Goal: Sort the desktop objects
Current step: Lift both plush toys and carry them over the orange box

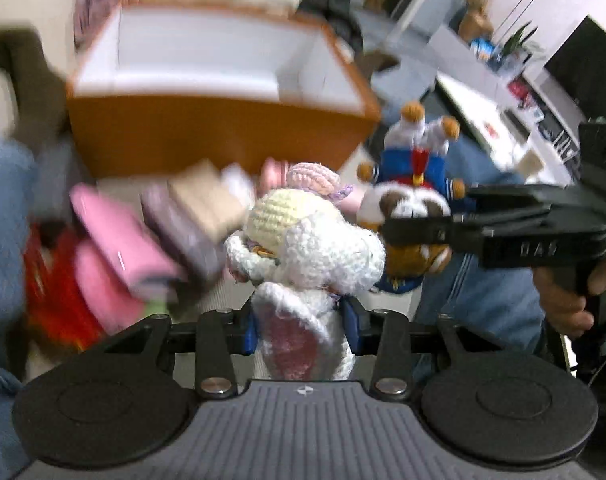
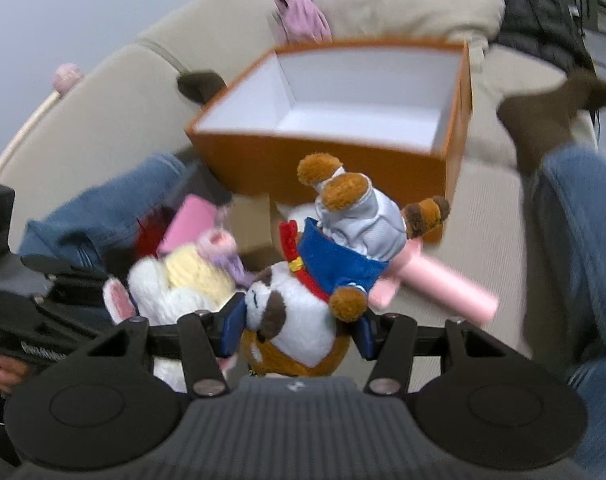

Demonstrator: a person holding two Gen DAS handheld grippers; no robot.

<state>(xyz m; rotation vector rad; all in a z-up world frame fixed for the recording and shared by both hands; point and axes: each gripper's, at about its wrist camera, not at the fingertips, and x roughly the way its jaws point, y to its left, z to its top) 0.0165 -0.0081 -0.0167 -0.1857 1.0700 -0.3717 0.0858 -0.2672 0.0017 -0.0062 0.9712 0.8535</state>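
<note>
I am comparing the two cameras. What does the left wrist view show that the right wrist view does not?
Only the left wrist view: a dark screen and white counter behind.

Only the right wrist view: a pink cylinder lying on the beige cushion.

Both: the empty orange cardboard box, the white crocheted rabbit, the brown-and-white plush dog in blue.

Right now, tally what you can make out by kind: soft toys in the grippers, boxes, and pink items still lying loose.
Soft toys: 2, the white crochet bunny in the left gripper and the brown-and-white plush dog in the right gripper
Orange boxes: 1, nothing seen inside
Pink tube: 1
Pink flat items: about 2, blurred
Total: about 6
</note>
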